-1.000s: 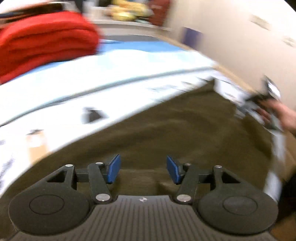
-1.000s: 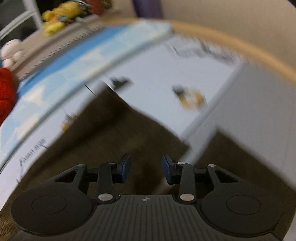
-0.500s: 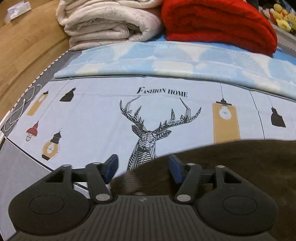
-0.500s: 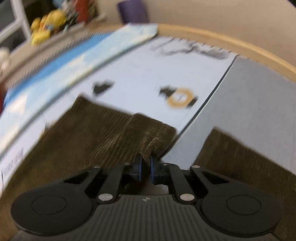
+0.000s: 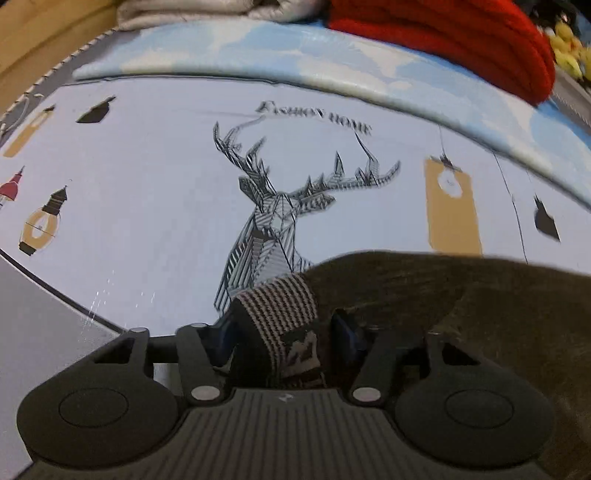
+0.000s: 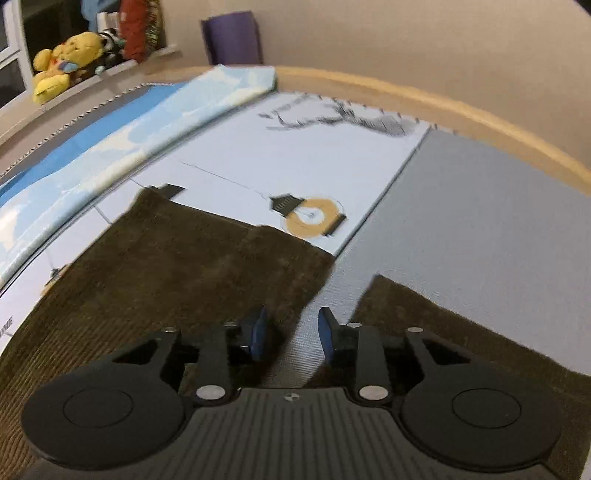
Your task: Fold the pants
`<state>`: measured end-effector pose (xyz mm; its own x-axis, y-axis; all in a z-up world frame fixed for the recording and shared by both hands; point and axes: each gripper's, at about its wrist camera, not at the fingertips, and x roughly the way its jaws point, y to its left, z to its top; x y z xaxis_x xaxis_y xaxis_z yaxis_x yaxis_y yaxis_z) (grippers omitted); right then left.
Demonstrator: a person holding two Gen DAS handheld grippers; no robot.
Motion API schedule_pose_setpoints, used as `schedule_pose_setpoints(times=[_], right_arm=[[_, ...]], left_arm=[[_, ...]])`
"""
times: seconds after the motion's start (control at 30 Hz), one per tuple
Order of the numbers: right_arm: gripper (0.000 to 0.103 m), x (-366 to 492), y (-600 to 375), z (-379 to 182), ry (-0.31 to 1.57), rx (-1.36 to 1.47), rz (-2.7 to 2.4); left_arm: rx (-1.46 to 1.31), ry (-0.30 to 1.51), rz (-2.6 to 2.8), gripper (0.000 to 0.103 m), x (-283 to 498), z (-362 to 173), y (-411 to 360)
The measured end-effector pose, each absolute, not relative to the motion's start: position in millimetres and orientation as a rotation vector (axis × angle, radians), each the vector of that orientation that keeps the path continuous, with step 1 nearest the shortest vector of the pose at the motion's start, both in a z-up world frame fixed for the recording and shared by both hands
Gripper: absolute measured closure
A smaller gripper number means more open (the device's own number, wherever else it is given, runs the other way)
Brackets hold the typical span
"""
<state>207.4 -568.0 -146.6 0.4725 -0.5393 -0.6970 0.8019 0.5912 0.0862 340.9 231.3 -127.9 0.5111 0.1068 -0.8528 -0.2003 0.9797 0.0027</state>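
Observation:
Dark brown corduroy pants [image 5: 461, 295] lie on a printed bedsheet [image 5: 147, 184]. In the left wrist view my left gripper [image 5: 284, 328] has the striped elastic waistband [image 5: 280, 310] bunched between its fingers, lifted off the sheet. In the right wrist view both pant legs [image 6: 184, 266] lie flat, their hems near the grey part of the sheet [image 6: 480, 221]. My right gripper [image 6: 290, 334] is open and empty, hovering over the gap between the two legs.
A red blanket [image 5: 461, 40] and a beige folded blanket [image 5: 207, 9] lie beyond a blue quilt [image 5: 295, 51]. A wooden bed frame [image 6: 443, 99], a wall, a purple roll [image 6: 232, 40] and yellow plush toys [image 6: 66, 55] lie past the hems.
My left gripper closed in on the waistband and raised it. My right gripper, shut on a pant leg hem half a second ago, has opened and let it lie flat.

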Motion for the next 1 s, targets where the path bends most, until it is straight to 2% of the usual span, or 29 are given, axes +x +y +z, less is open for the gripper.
schedule_pose_setpoints(times=[0.1,0.2,0.27,0.47,0.57,0.67,0.8,0.9,1.0], right_arm=[[0.071,212.2,-543.1,-132.9,0.641,0.327,-0.795],[0.071,215.7,-524.6,-120.9,0.614,0.282,-0.748],[0.071,216.8,-512.1,-112.2,0.609,0.245,-0.713],[0.069,195.4,-467.7,-66.5,0.571,0.242,-0.547],[0.065,168.7,-453.5,-35.2,0.528,0.268,-0.468],[0.060,135.5,-441.0,-10.3,0.492,0.264,-0.426],[0.058,85.4,-432.6,6.0,0.482,0.268,-0.381],[0.058,47.9,-430.2,2.9,0.483,0.243,-0.420],[0.056,15.1,-428.3,-13.6,0.504,0.206,-0.455]], left_arm=[[-0.085,0.953,0.225,0.053,342.6,-124.2,226.1],[-0.017,0.985,0.271,0.042,345.8,-123.6,213.2],[0.008,1.015,0.281,0.041,346.4,-118.1,206.4],[-0.037,0.910,0.296,0.041,317.5,-72.1,195.4],[-0.067,0.940,0.289,0.041,299.0,-53.6,182.9],[-0.004,0.895,0.220,0.041,265.7,-22.8,161.1],[0.043,0.813,0.103,0.030,198.1,10.4,144.5],[0.116,0.773,0.049,0.020,148.1,13.6,140.1],[0.185,0.747,0.012,0.018,111.2,-2.5,143.2]])
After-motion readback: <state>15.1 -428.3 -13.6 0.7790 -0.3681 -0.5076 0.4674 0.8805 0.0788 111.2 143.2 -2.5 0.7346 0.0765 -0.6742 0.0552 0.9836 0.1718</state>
